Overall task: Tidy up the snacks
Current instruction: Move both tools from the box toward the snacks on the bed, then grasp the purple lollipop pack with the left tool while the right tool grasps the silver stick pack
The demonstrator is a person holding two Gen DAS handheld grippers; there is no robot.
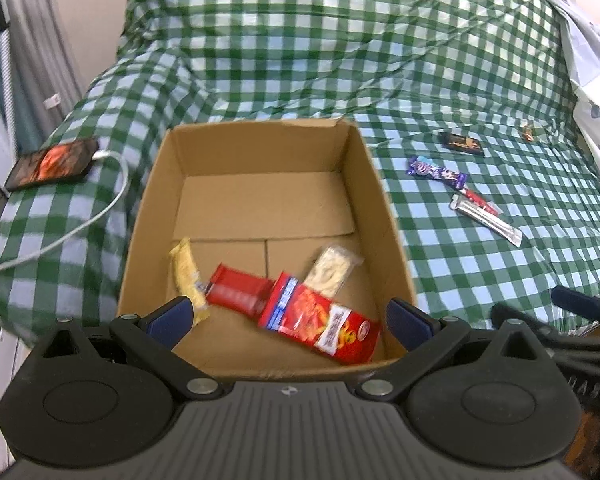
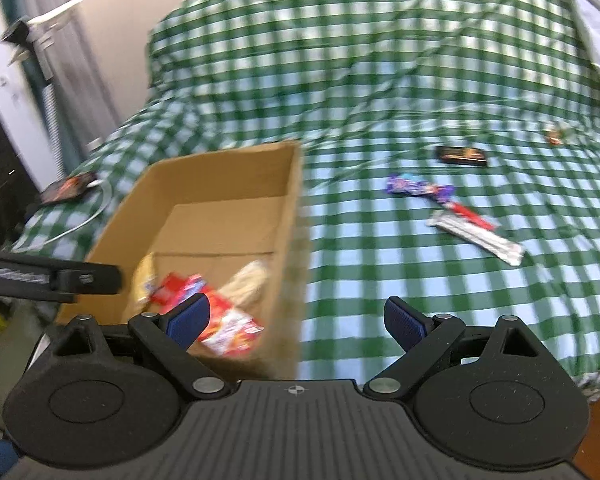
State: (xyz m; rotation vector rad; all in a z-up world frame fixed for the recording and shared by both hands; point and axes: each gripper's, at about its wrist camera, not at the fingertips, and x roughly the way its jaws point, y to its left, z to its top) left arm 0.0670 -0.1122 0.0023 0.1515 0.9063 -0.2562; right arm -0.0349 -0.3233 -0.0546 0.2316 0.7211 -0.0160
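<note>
Box (image 1: 260,196): open brown cardboard, four wrappers inside, the red packet (image 1: 320,320) frontmost.
Left gripper (image 1: 288,316): jaws apart, empty.
Right gripper (image 2: 296,318): jaws apart, empty.

Both wrist views above shared box (image 1: 260,184).

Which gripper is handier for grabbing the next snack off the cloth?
Probably the right gripper: open, facing the purple packet and silver packet. The left gripper hangs over the box.

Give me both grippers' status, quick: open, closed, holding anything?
Left gripper: open, empty, over the cardboard box.
Right gripper: open, empty, above the box's right wall.
</note>
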